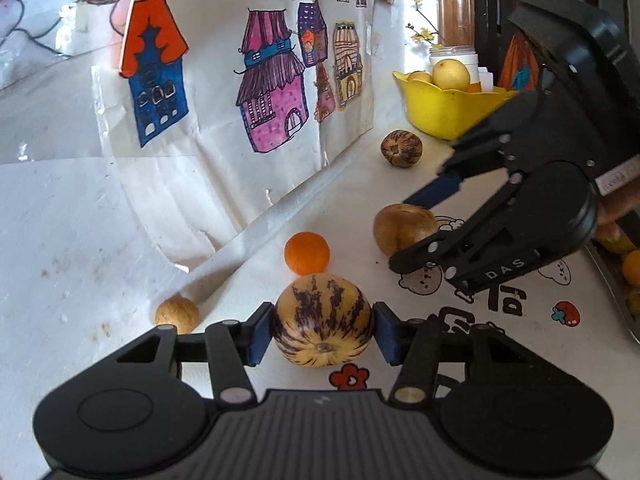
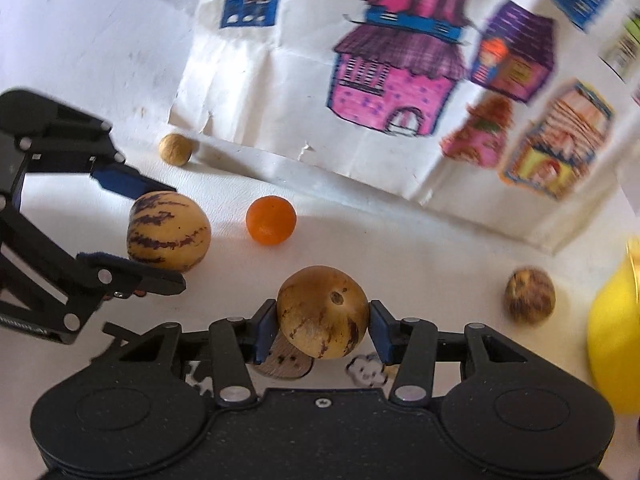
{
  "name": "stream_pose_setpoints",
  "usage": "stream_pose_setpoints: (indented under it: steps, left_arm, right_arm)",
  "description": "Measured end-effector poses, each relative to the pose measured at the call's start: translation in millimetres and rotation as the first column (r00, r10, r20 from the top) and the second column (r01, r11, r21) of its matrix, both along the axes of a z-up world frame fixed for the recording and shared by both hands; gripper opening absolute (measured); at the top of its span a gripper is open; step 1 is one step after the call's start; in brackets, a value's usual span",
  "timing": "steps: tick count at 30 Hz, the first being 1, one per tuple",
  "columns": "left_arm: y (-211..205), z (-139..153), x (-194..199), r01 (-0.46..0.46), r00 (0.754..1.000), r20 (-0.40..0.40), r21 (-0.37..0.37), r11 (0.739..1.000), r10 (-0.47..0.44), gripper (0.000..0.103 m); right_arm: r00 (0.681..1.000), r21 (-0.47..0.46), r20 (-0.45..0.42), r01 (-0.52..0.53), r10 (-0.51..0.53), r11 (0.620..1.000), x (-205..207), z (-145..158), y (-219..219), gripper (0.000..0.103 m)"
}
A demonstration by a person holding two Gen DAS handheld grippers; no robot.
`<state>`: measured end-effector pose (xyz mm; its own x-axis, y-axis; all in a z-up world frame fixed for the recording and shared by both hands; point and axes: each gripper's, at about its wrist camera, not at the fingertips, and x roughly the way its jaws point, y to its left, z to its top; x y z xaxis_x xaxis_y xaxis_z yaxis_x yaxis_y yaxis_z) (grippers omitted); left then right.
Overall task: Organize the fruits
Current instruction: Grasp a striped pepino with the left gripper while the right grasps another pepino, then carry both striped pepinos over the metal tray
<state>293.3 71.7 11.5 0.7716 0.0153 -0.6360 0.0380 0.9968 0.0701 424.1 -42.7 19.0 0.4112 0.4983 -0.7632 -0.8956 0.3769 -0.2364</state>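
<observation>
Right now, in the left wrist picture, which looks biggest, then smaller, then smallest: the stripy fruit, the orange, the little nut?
1. Stripy fruit, biggest, though it sits nearest the camera.
2. Orange.
3. Little nut, close to the orange in looks, so that order is unsure.

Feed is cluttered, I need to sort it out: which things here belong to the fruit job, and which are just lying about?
Job:
- striped melon in left claw
- brown melon in right claw
- orange
- small dark striped fruit
- yellow bowl

Lying about:
- house drawings
- walnut-like ball
- white jar
</observation>
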Motion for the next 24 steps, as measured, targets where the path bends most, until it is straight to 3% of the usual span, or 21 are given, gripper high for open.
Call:
stream_pose_setpoints:
  steps: [12, 16, 24]
  left_arm:
    - [-18.5, 5.6, -25.3, -0.001, 0.999, -0.032, -0.02, 1.0, 0.0, 0.057]
    - [-24.1, 7.6, -41.1, -0.014, 0.999, -0.031, -0.083, 0.996, 0.012, 0.057]
    - [-44.2, 17.7, -67.5, 0.015, 1.0, -0.012, -0.11, 0.994, -0.017, 0.057]
  right_arm:
    - [0.992, 0.064, -0.069, 0.114, -0.11, 0.991, -33.5, 6.2, -44.6, 0.05]
    - [0.991, 0.071, -0.062, 0.126, -0.122, 0.989, -56.6, 6.3, -57.2, 0.05]
    - [0.984, 0.113, -0.086, 0.163, -0.154, 0.98, -112.1, 8.4, -91.6, 0.05]
